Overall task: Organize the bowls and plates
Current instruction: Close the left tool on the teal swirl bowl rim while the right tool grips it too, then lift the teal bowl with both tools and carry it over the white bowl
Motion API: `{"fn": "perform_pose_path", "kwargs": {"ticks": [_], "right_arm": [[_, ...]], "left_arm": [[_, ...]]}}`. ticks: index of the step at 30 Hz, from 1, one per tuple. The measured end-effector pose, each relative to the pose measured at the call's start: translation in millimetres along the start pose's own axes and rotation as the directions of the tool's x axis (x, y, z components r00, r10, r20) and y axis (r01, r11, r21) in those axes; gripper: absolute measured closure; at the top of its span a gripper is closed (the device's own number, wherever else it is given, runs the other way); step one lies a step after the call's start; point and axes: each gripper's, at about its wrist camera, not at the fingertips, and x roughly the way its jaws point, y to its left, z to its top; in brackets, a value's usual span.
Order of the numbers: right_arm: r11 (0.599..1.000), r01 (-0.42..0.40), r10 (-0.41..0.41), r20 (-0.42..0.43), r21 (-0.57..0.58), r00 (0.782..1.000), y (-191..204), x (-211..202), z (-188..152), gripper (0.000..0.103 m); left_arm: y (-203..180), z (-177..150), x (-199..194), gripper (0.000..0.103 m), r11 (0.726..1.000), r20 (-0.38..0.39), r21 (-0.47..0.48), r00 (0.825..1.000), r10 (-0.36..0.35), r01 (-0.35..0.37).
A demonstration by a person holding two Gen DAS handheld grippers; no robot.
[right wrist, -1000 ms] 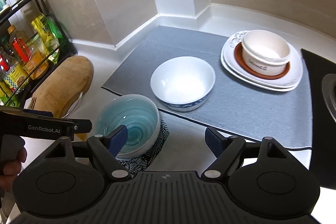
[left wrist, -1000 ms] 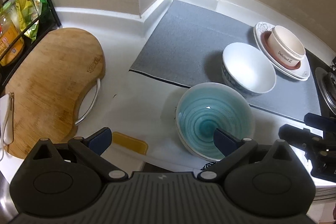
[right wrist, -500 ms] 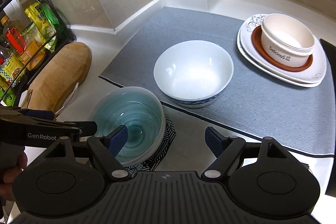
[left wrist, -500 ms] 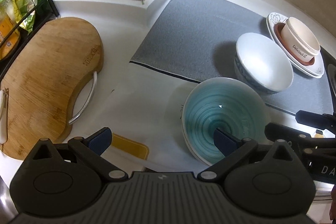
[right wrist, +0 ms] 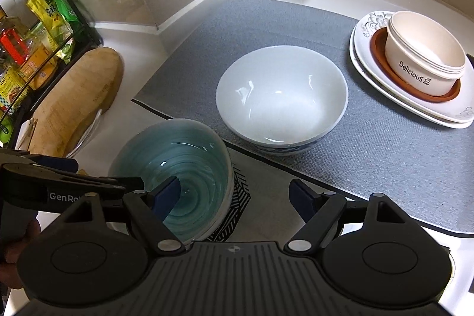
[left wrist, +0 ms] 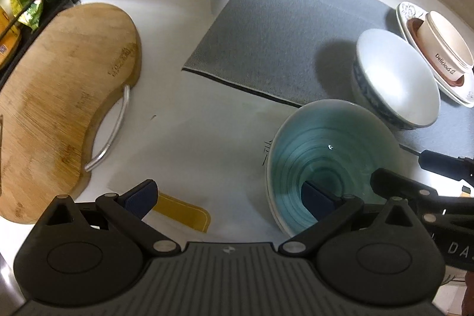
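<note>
A glazed teal ceramic bowl with a spiral pattern (right wrist: 174,171) sits at the lower left of the right wrist view, on a black-and-white patterned mat (right wrist: 238,197) on the white countertop (left wrist: 189,144). In the left wrist view it lies at the lower right. Over the last second it has grown larger in both views, because both grippers have come down and closer to it.

The right gripper (right wrist: 234,196) has its fingers spread wide with nothing between them; its left blue pad hangs over the teal bowl's inside. The left gripper (left wrist: 231,196) is also wide and empty, its right pad over the same bowl.

Just above, a white bowl with a blue-patterned outside (right wrist: 281,99) stands on the grey cloth mat (right wrist: 385,156), very near the teal bowl. At the upper right, a cream bowl printed "Delicious" (right wrist: 423,52) rests on a brown saucer (right wrist: 382,55) on stacked white plates (right wrist: 364,55). A wooden cutting board (left wrist: 59,96) lies far left.

The teal bowl looks the likely next pick; nothing is gripped yet.
</note>
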Motion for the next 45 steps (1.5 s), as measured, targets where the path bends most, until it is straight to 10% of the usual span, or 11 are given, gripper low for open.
{"fn": "perform_pose_path", "kwargs": {"ticks": [8,10,15,35,45], "right_arm": [[1.000,-0.002,0.002,-0.039,0.000,0.999,-4,19,2,0.028],[1.000,-0.012,0.011,-0.052,-0.015,0.999,-5,22,1,0.061],[0.997,-0.062,0.059,-0.061,-0.049,0.996,1,24,-1,0.085],[0.996,-0.073,0.071,-0.042,-0.047,0.997,-6,-12,-4,0.090],[1.000,0.018,-0.019,0.045,0.017,0.999,-35,-72,-19,0.093]], "left_arm": [[-6,12,13,0.005,1.000,-0.006,0.021,1.000,-0.007,0.007],[-6,13,15,0.024,1.000,-0.007,0.027,1.000,-0.011,0.012],[-13,15,7,0.088,0.991,0.004,0.061,0.993,-0.119,0.118],[-20,-5,-39,0.093,0.982,0.060,0.103,0.984,-0.165,0.158],[-72,-11,-73,0.094,0.936,0.082,0.249,0.958,-0.275,0.247]]}}
